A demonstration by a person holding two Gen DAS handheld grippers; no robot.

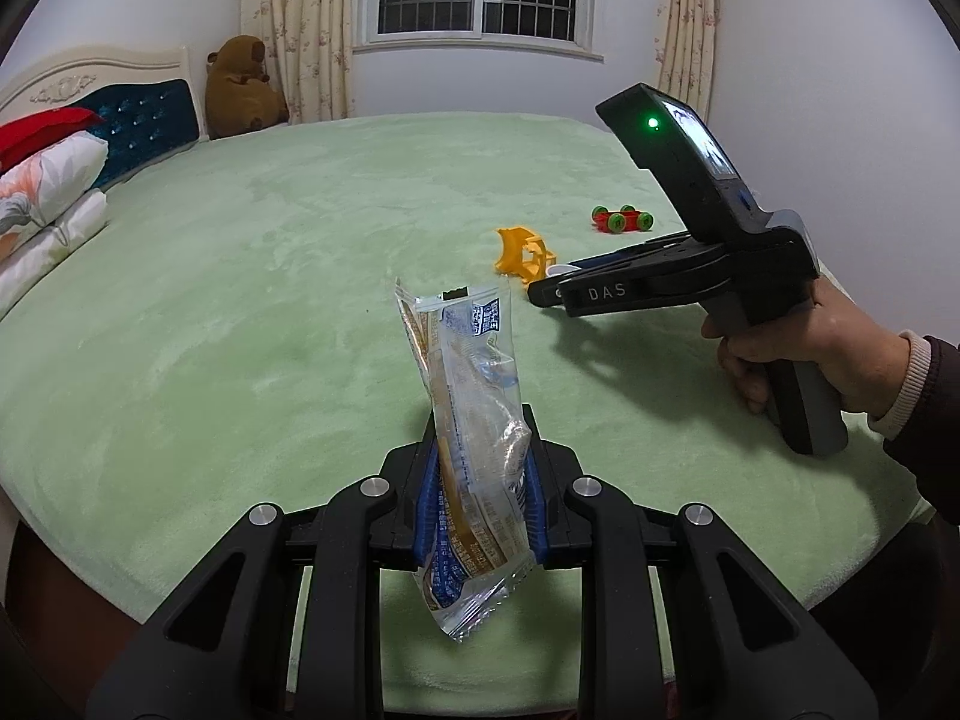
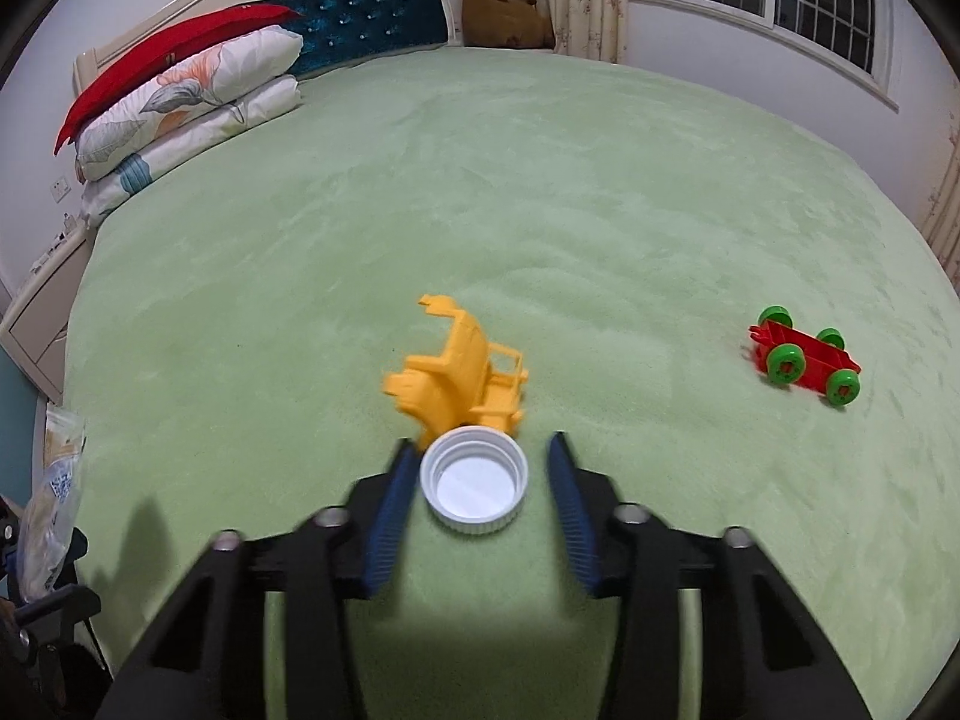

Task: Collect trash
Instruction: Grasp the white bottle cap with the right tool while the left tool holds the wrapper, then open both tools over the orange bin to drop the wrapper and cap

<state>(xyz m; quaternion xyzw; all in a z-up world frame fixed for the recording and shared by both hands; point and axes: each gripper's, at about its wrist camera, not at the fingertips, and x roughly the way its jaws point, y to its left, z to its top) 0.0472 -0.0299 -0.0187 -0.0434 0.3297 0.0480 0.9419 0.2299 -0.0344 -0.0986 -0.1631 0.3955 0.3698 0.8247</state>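
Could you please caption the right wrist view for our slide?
Open right gripper straddles a white bottle cap on the green bedspread.

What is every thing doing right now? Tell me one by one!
Wrapper: pinched upright in the left gripper, off the bed.
Left gripper: shut on the wrapper.
Cap: on the bed, open side up, between the fingers, not gripped.
Right gripper: open around the cap.
Yellow toy: tipped over, just behind the cap.
Red cart: on its wheels, untouched.
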